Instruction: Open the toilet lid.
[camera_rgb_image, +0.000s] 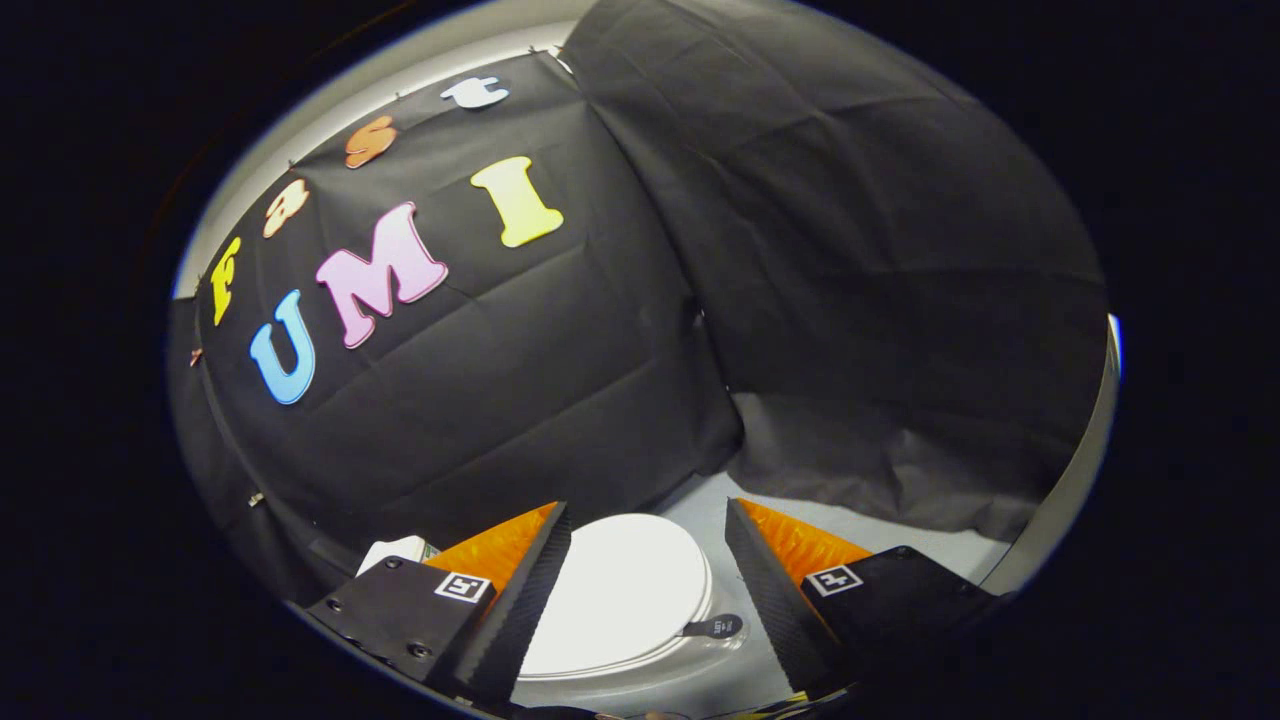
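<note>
A white toilet lid (620, 590) lies flat and closed over the seat, seen from above between my two fingers. A small dark tab (713, 627) sticks out from the lid's edge on the side nearer the right finger. My gripper (648, 520) hangs above the lid, open, its black ribbed pads (535, 590) wide apart with orange backs and nothing held. The fingers touch nothing. The left finger hides part of a white block (395, 552), perhaps the cistern, behind the lid.
Black cloth walls (850, 300) close in behind and to the right of the toilet. A strip of pale grey floor (900, 535) runs along the right wall beyond the right finger.
</note>
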